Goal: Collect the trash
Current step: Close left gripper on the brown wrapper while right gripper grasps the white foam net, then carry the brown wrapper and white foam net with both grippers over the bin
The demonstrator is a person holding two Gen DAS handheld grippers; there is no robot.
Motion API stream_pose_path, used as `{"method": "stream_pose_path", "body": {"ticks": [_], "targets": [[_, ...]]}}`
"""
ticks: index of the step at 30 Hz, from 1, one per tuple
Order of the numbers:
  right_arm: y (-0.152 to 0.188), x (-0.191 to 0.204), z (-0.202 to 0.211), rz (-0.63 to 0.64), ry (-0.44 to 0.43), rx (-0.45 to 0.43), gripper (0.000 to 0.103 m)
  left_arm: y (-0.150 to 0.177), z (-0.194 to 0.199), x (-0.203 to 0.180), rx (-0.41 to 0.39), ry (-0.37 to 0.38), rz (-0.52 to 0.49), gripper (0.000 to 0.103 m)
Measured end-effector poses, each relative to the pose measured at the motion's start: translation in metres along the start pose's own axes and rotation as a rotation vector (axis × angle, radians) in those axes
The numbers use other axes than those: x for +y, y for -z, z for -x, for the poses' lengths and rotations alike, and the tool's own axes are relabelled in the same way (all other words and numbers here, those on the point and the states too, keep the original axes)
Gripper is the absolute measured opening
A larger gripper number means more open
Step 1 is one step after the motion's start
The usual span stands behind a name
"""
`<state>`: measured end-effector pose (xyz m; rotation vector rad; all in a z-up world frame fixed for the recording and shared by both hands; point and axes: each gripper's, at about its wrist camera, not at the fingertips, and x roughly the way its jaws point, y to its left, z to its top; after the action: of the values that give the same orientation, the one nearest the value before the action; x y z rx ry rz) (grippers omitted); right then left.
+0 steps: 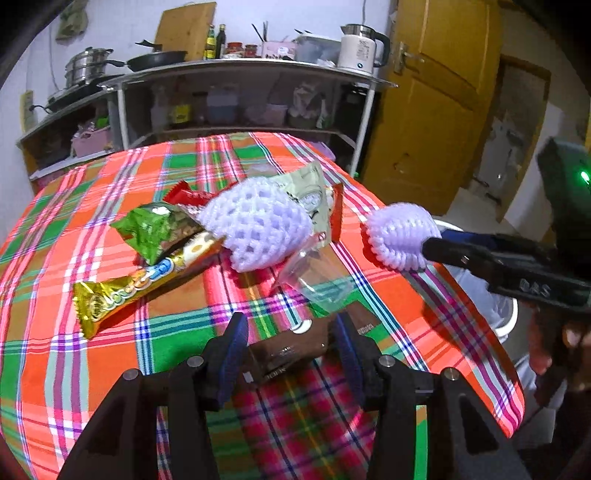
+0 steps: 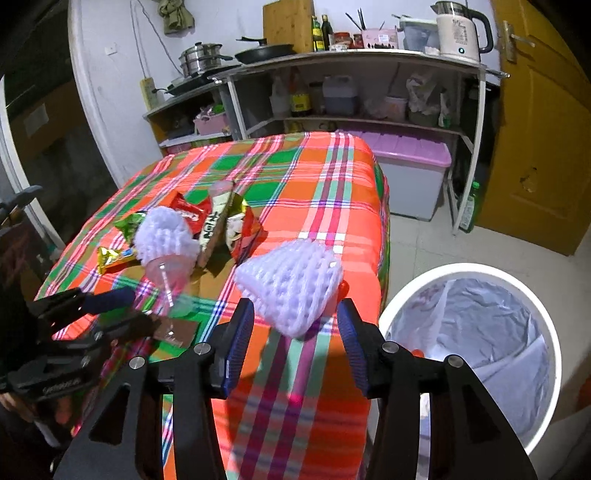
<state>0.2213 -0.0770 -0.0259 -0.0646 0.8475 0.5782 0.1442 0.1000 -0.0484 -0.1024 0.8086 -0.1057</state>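
Trash lies on a table under a plaid cloth [image 1: 110, 369]. My left gripper [image 1: 290, 320] is open, its blue pads on either side of a flat brown packet [image 1: 288, 349] that lies on the cloth. Beyond it lie a clear plastic bag [image 1: 314, 280], a white foam net [image 1: 258, 229], a gold wrapper [image 1: 129, 291] and a green wrapper [image 1: 155, 229]. My right gripper [image 2: 295, 306] is open at the table's right edge. A second foam net [image 2: 291, 291] sits just ahead of its fingertips, over something red [image 2: 344, 286]. Beside it stands a white bin [image 2: 554, 354] with a plastic liner.
Red and beige snack packets [image 2: 221, 225] are piled mid-table. Behind the table is a metal kitchen shelf [image 2: 354, 59] with pots, bottles and a kettle [image 2: 458, 33]. A purple-lidded storage box [image 2: 410, 173] and a yellow door [image 2: 546, 129] stand to the right.
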Motion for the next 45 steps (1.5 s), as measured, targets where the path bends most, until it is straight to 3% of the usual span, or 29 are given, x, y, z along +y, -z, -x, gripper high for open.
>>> {"method": "stream_pose_path", "body": {"ticks": [3,5,9,13,17,22,34,45], "targets": [[-0.001,0.000,-0.005,-0.007,-0.024,0.008,0.047,0.002,-0.002,-0.001,0.018,0.007,-0.008,0.048],[-0.001,0.000,-0.006,-0.010,-0.031,0.006,0.031,0.003,-0.002,-0.003,0.022,0.014,-0.022,0.048],[0.002,-0.001,-0.001,-0.017,-0.041,-0.005,0.023,0.010,-0.003,-0.014,0.038,-0.013,-0.073,0.048],[0.009,0.000,0.007,-0.023,-0.050,-0.014,0.022,0.013,-0.002,-0.021,0.037,-0.040,-0.095,0.047],[0.013,0.001,0.018,-0.027,-0.056,-0.024,0.021,0.017,0.003,-0.026,0.034,-0.051,-0.087,0.034],[0.020,-0.001,0.035,-0.039,-0.061,-0.043,0.021,0.024,0.010,-0.033,0.024,-0.050,-0.070,0.025],[0.033,-0.003,0.080,-0.052,-0.043,-0.115,0.021,0.025,0.045,-0.048,-0.069,-0.006,0.021,0.023],[0.045,-0.015,0.112,-0.071,-0.012,-0.168,0.021,0.011,0.062,-0.073,-0.122,0.019,0.023,0.023]]}}
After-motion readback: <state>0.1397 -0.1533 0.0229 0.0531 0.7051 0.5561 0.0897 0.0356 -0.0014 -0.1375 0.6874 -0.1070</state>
